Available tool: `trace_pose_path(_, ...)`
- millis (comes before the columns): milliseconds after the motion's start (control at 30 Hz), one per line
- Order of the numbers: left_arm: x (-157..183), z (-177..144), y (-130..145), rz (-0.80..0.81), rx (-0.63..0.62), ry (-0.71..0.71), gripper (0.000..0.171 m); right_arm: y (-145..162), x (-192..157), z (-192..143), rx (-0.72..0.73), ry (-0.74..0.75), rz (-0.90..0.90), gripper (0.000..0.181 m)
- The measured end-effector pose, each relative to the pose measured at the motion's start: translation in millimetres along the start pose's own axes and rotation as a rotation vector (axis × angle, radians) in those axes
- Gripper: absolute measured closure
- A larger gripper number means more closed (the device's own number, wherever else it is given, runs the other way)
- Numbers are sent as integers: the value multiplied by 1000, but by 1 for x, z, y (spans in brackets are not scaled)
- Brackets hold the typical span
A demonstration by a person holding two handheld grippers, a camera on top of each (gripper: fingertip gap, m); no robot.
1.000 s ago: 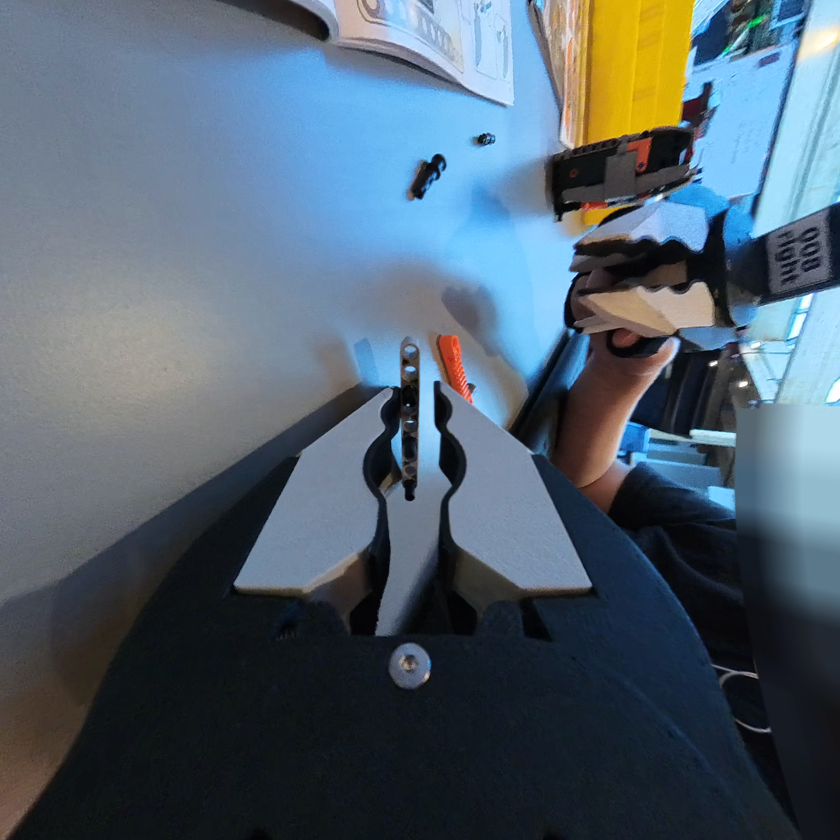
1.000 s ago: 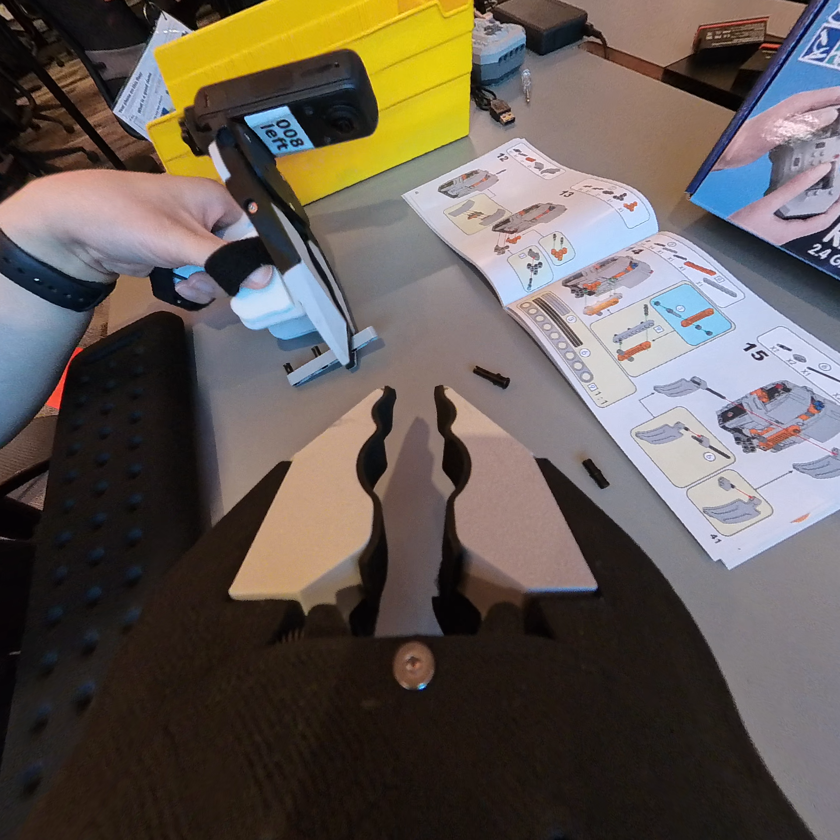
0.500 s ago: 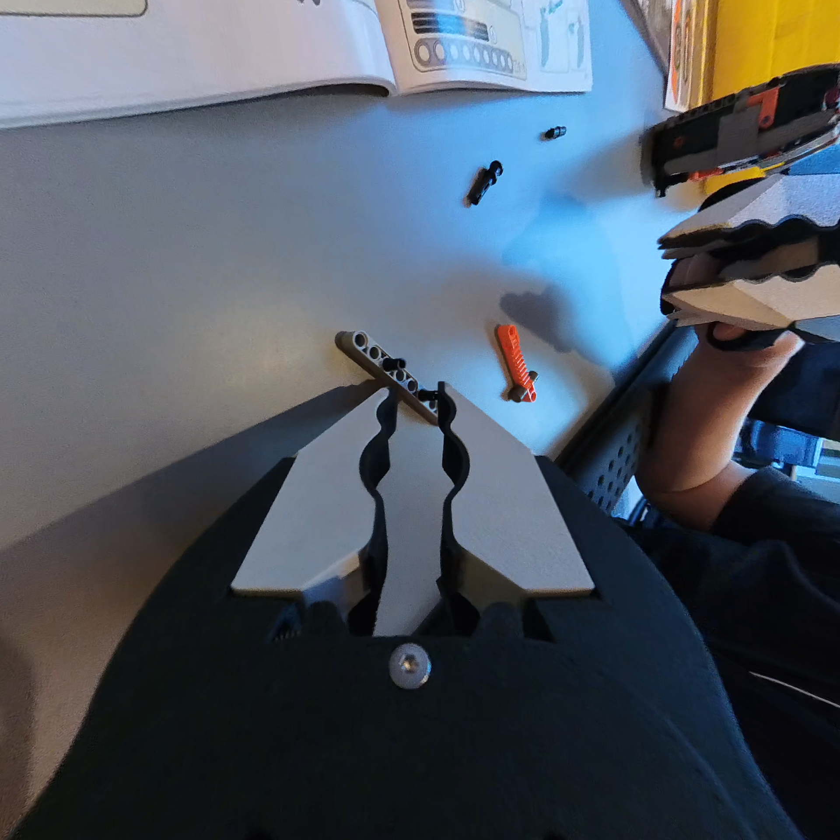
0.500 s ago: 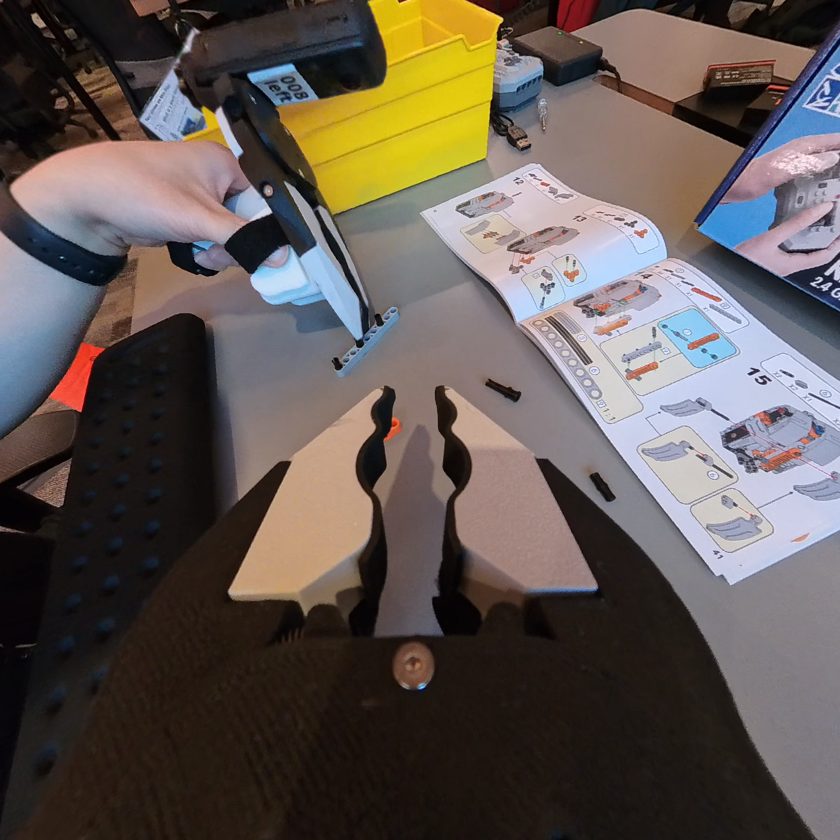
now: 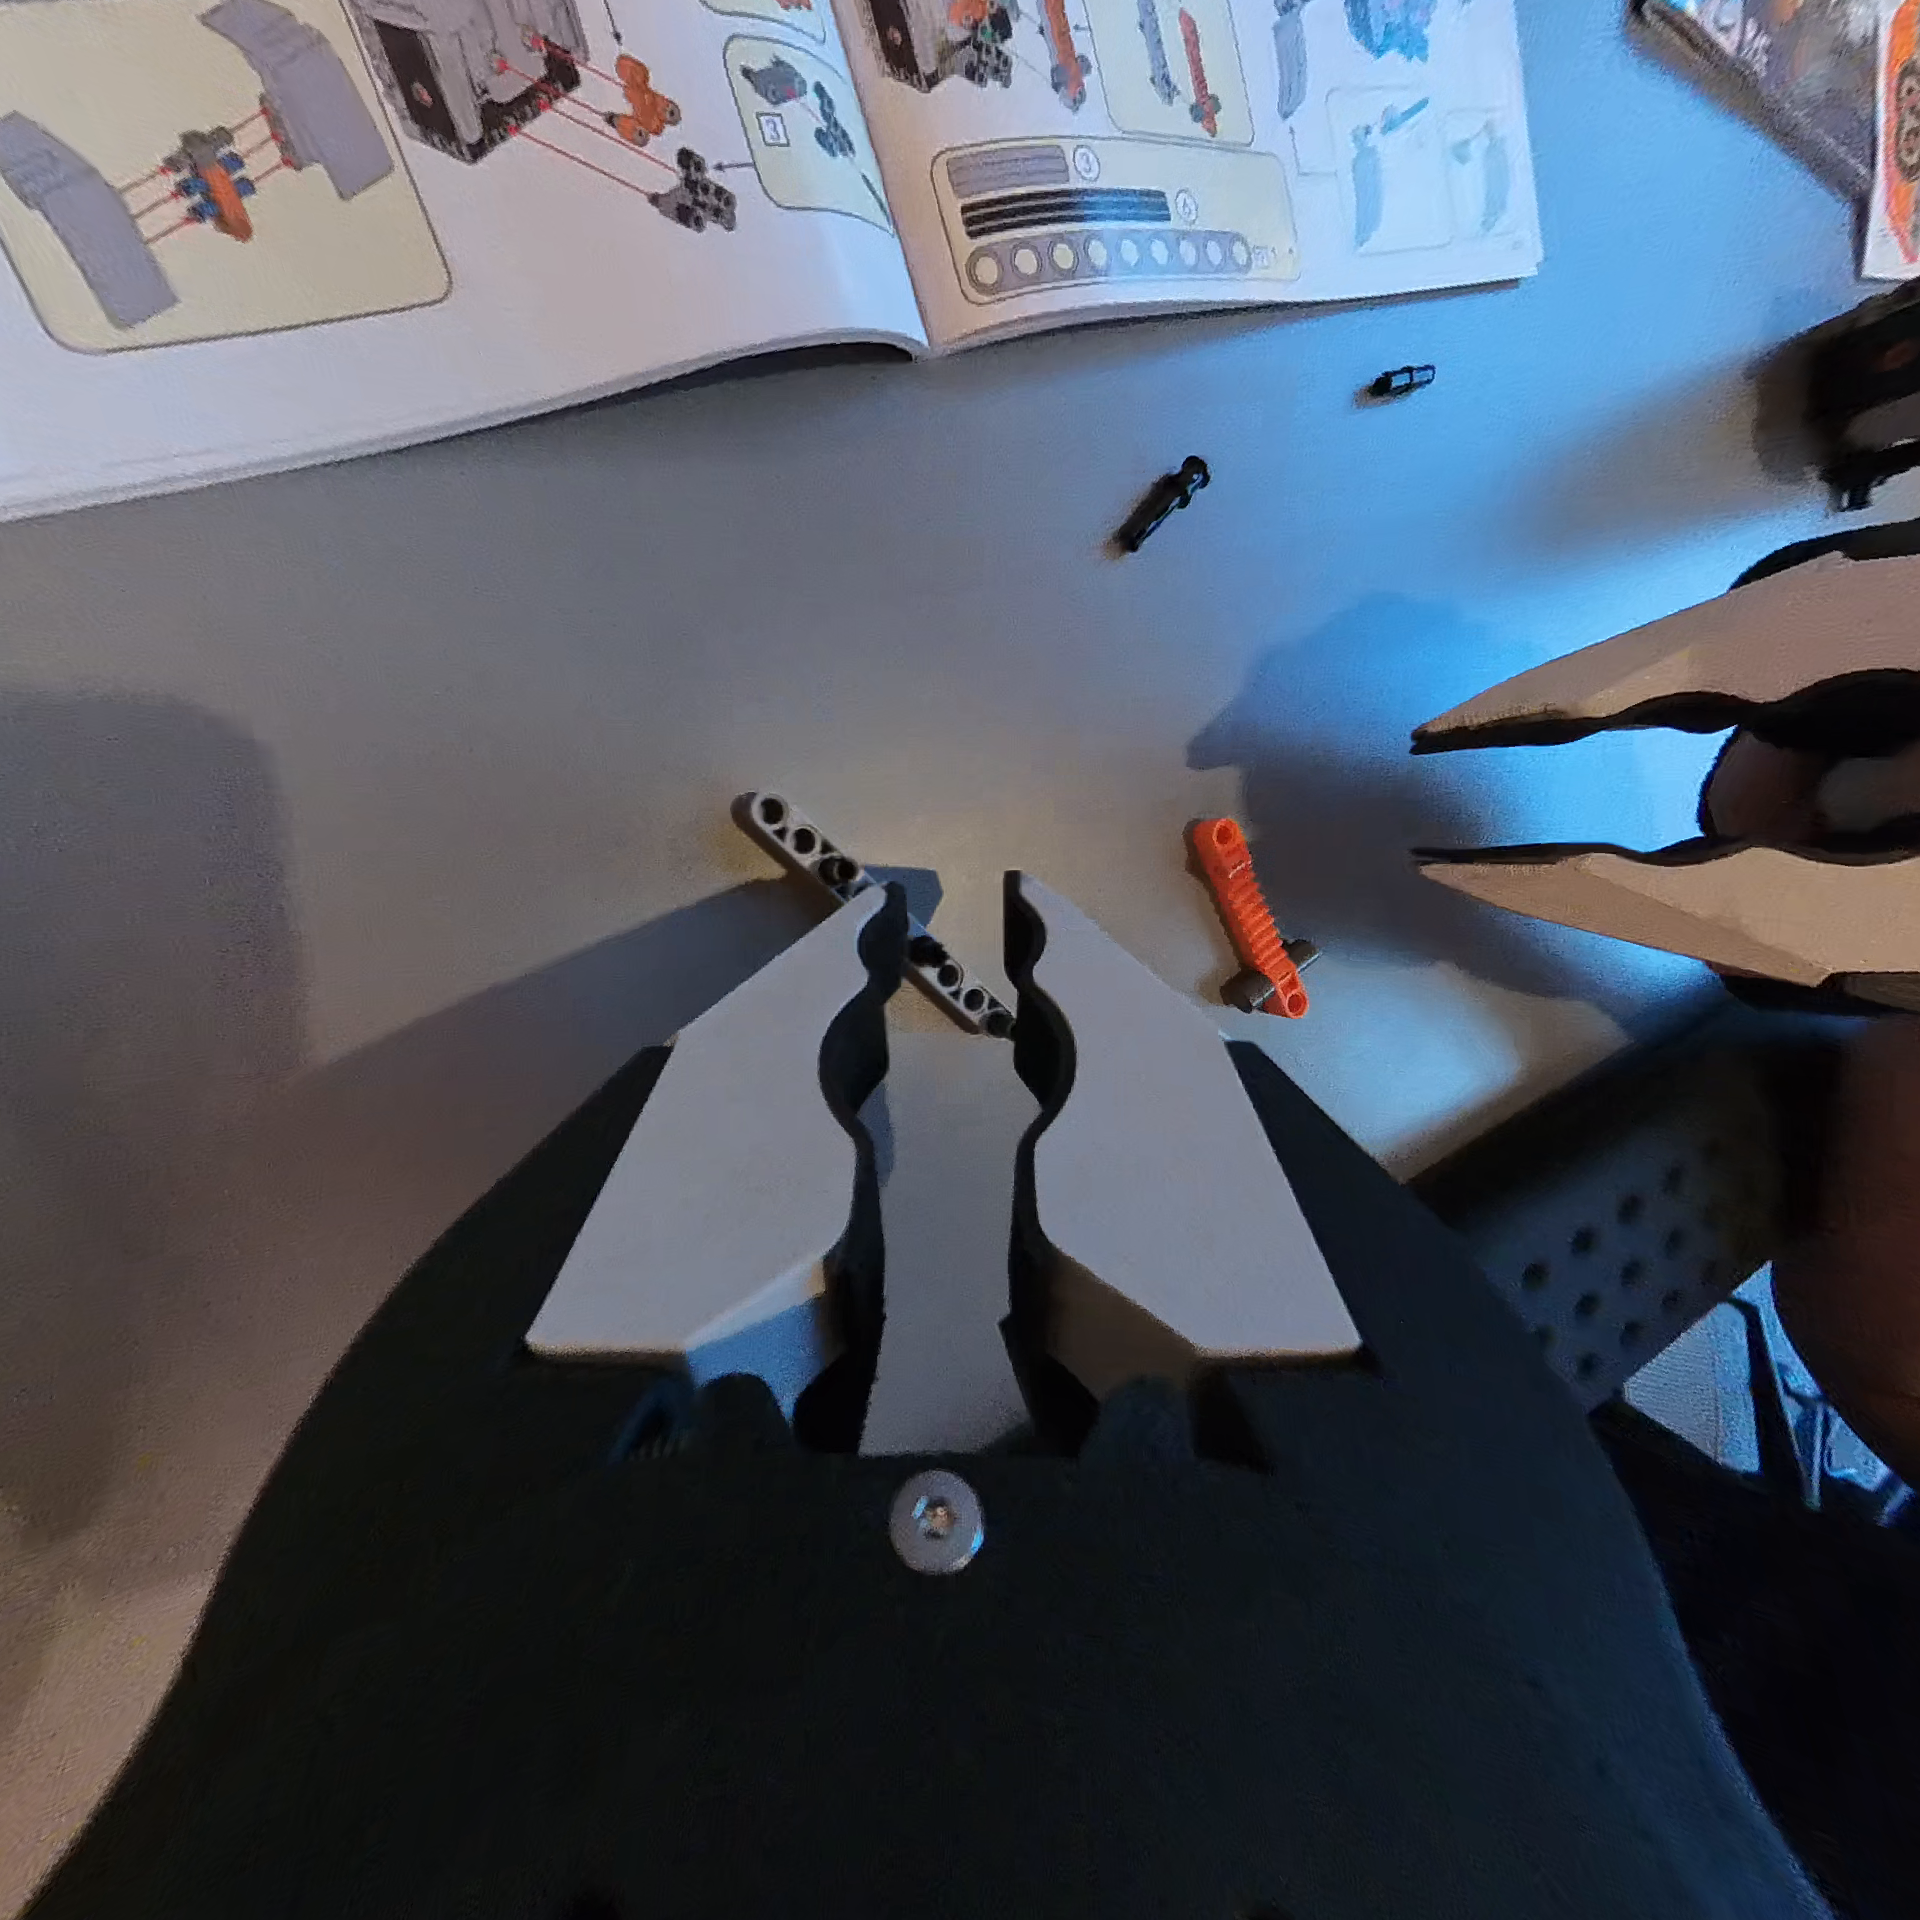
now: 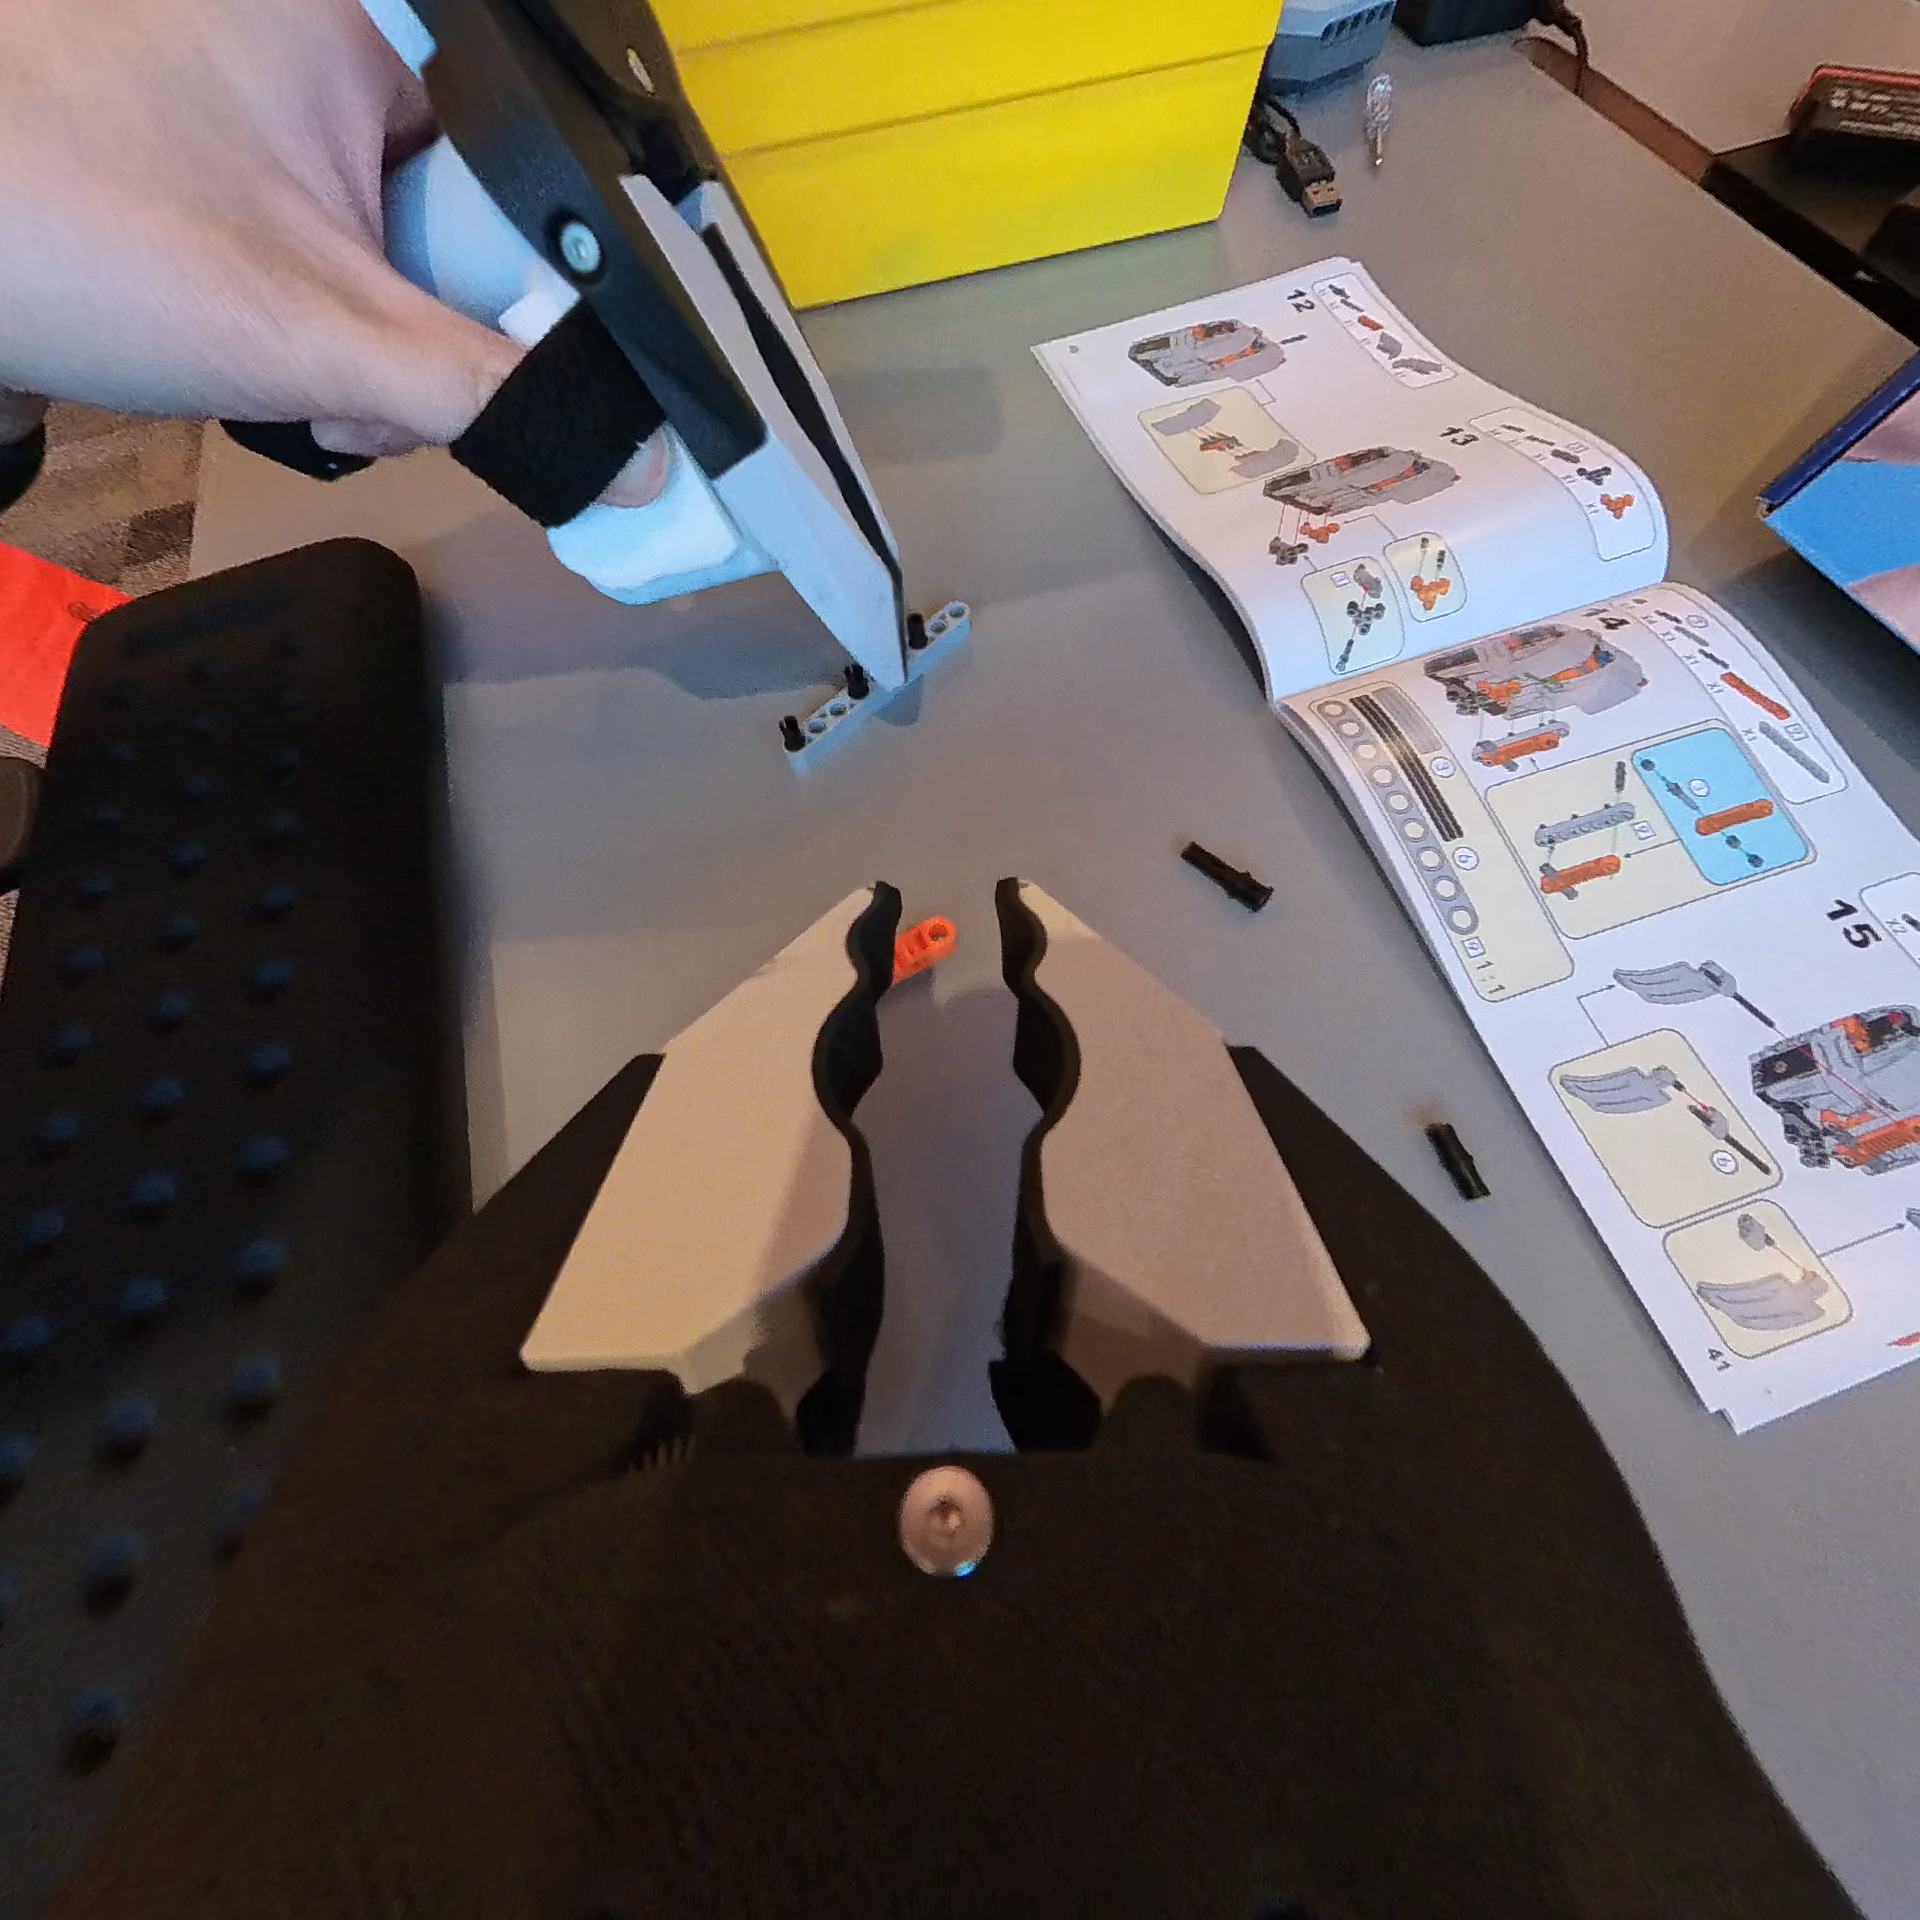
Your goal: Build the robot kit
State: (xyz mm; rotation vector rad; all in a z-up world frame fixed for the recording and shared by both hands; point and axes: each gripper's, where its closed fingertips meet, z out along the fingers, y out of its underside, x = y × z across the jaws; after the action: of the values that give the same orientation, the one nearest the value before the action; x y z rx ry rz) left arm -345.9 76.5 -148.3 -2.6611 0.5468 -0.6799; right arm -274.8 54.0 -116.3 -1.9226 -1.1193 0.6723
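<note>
Grey plastic, a long holed beam (image 5: 871, 914) studded with black pins, is seen lying on the counter (image 5: 520, 675) just under the tips of the left gripper (image 5: 948, 883), whose fingers (image 5: 727, 1143) are parted with nothing clamped between them. In the right wrist view the same beam (image 6: 878, 691) is met from above by the left gripper (image 6: 896, 665), pitched steeply down and held by a hand (image 6: 208, 229) with a black strap over one finger; whether the tips touch the beam cannot be told.

The right gripper (image 6: 940, 894) is held low and nearly level, its fingers (image 6: 1164, 1174) likewise apart and empty. An orange toothed piece (image 6: 920, 948) is glimpsed in the gap, mostly hidden by the left finger; in the left wrist view it (image 5: 1242, 920) lies whole, between the beam and the right gripper (image 5: 1418, 795), apart from both.

Farther out, two black pins (image 6: 1226, 876) (image 6: 1457, 1161) are scattered beside an open instruction booklet (image 6: 1507, 727). A yellow bin (image 6: 987, 156) is cut off at the top edge, a black studded pad (image 6: 208, 935) at the left, and a blue box (image 6: 1860, 499) at the right.
</note>
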Motion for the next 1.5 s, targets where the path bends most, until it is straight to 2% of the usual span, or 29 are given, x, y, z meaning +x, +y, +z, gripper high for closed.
trace_pose_path(233,0,2,11,-34,-52,-11,164,-1,1,0,14,-19,45,163)
trace_pose_path(367,0,-4,12,-12,-49,-52,164,0,-4,2,-5,-19,7,163)
trace_pose_path(600,-4,2,23,-10,-128,-116,160,1,-5,2,-11,-19,0,163)
trace_pose_path(700,-1,5,22,-12,-112,-78,164,0,-4,1,-4,-21,9,164)
trace_pose_path(833,12,7,18,17,-63,98,167,1,-7,3,-9,-32,7,164)
trace_pose_path(900,34,0,12,55,13,297,167,0,-12,7,-5,-54,0,163)
trace_pose_path(967,66,-23,5,130,122,550,167,-8,-20,11,39,-119,40,160)
trace_pose_path(1000,74,-34,3,163,169,626,167,-15,-24,11,82,-159,85,159)
trace_pose_path(1100,73,-50,0,173,253,670,168,-40,-24,1,226,-287,291,154)
trace_pose_path(1233,87,-75,2,123,298,891,168,-63,-25,-11,370,-506,548,153)
trace_pose_path(1333,89,-75,6,106,301,939,168,-72,-46,-13,365,-706,613,164)
trace_pose_path(1367,89,-75,7,100,292,953,168,-72,-46,-10,360,-703,624,176)
trace_pose_path(1433,86,-73,10,84,284,966,168,-72,-49,-7,330,-717,638,176)
trace_pose_path(1500,70,-66,11,71,289,885,149,-62,-43,9,247,-661,698,177)
